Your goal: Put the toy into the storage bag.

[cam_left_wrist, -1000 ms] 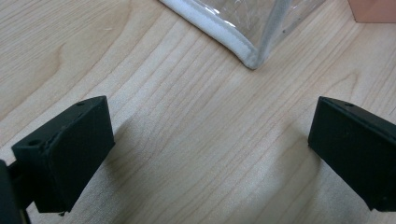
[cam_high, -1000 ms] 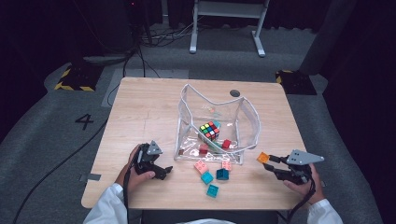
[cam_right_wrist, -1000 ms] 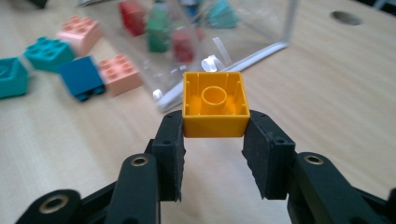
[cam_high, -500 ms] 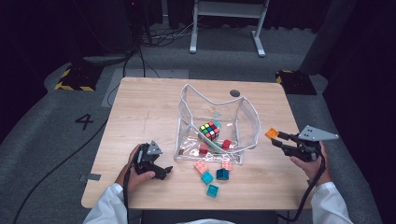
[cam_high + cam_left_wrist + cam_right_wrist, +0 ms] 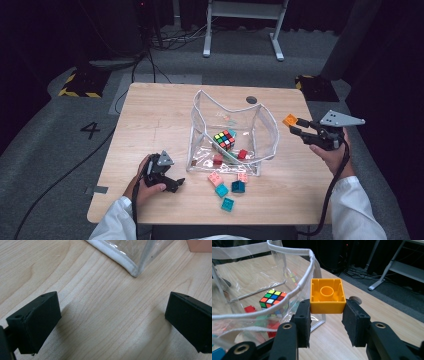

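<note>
My right hand-held gripper pinches the orange brick btwn both pads, hollow underside facing the gripper cam. It's up off the surface, just beside the bag's right edge, level w/ the rim approx. Bag = clear plastic w/ white trim, standing open mid-surface. Inside: colour cube, plus red bricks near the front wall. In the right gripper view the cube shows thru the bag wall, left of the orange brick.

My left hand-held gripper rests low on the surface, front left, well apart from the bag. Jaws spread wide, nothing btwn them; in the left gripper view just bare wood there, w/ the bag's corner ahead.

Loose on the surface in front of the bag: pink brick, smaller pink one, teal brick, dark teal brick, another teal one nearest me. All near each other, btwn my two hands.
</note>
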`<state>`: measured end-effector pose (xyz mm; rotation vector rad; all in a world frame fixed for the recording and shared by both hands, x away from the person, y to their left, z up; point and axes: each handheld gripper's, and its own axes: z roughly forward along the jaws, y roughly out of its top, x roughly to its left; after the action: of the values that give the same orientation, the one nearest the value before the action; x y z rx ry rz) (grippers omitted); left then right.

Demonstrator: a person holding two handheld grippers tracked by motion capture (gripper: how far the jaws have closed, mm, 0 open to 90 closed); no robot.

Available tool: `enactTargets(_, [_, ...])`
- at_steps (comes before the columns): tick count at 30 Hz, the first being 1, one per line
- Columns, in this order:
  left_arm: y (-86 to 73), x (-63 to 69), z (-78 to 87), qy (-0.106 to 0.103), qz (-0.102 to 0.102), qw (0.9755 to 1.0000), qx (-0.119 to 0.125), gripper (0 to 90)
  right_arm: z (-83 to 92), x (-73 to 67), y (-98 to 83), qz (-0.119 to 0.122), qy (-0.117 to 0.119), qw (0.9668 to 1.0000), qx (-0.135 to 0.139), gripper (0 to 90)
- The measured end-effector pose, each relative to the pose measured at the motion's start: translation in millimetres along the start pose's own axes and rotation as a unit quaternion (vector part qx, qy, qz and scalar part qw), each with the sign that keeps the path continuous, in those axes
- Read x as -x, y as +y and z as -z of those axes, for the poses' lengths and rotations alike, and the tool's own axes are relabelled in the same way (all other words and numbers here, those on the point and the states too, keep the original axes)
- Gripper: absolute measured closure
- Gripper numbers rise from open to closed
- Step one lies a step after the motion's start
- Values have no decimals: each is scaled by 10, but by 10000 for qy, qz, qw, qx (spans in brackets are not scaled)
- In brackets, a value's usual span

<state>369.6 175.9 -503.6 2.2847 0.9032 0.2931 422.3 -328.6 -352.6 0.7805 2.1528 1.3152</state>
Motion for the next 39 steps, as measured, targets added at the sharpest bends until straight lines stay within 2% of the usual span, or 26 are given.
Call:
enactTargets(2, [0,1,-1,-2,9,10000,7,3,-19,5,62,73,-46,10000,-40,595])
enactTargets(7, [0,0,0,0,-2,10000,0,3,-82,34,192,37,77,10000,-15,595])
enactTargets(12, [0,0,0,-2,0,10000,0,3,-172,12,316,140,122,9998,-40,595])
enactTargets(14, [2,-1,-5,-23,1,10000,16,1,-219,18,356,70,126,9999,-27,595])
enactTargets(15, [2,-1,-4,-21,-2,10000,9,1,-258,28,381,38,219,9998,15,595])
enactTargets(20, [2,-1,-4,-22,-2,10000,12,1,-405,-45,500,2,334,9994,15,595])
enactTargets(26, [2,-3,-3,-20,-12,10000,5,1,-523,-211,625,232,507,9984,-28,595])
enactTargets(34, [2,-3,-3,-20,-13,10000,2,1,-725,-419,693,489,921,9942,-272,595])
enactTargets(39, [2,-3,-4,-20,-11,10000,6,1,-890,-506,735,783,1171,9883,-575,594])
